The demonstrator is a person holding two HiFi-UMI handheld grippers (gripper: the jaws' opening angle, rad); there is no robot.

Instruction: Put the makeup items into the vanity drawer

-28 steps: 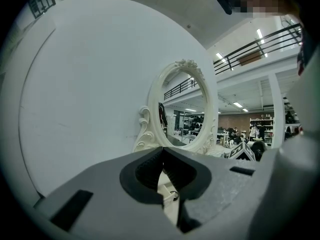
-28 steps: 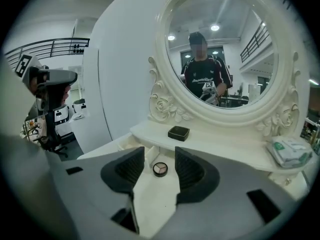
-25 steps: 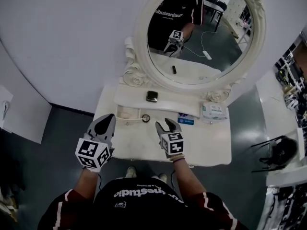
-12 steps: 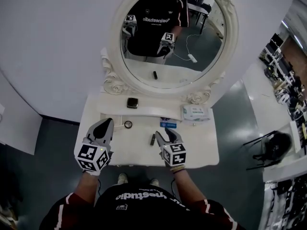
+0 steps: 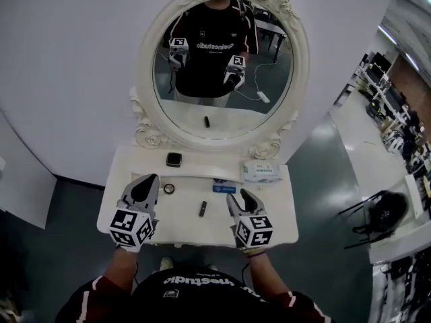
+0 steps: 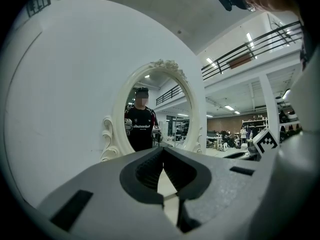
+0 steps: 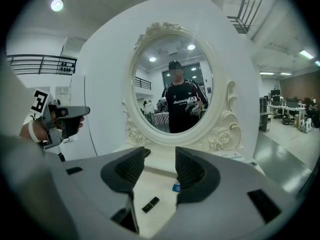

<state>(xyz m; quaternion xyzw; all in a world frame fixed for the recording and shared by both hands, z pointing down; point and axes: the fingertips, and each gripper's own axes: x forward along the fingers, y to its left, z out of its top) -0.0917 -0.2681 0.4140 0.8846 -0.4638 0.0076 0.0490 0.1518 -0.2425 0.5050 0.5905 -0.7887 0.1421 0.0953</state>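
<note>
In the head view we get even, cool white light from overhead. The white worktop [image 5: 279, 210] is bright with only faint shadows, and the floor [image 5: 67, 207] beside it is dark grey. The wide lens bows the wall and stretches the edges. Both gripper views are fisheye circles with black corners. A round ceiling lamp [image 7: 56, 4] flares as a hot spot, and strip lights [image 6: 248, 36] glow high up. The left claw [image 6: 162, 150] and right claw [image 7: 159, 155] loom close, grey and slightly soft, while the mirror [image 7: 150, 84] stays crisp.

Black lipstick [image 5: 203, 208] flat on vanity top [image 5: 183, 219]; round compact [image 5: 169, 188] nearby.
</note>
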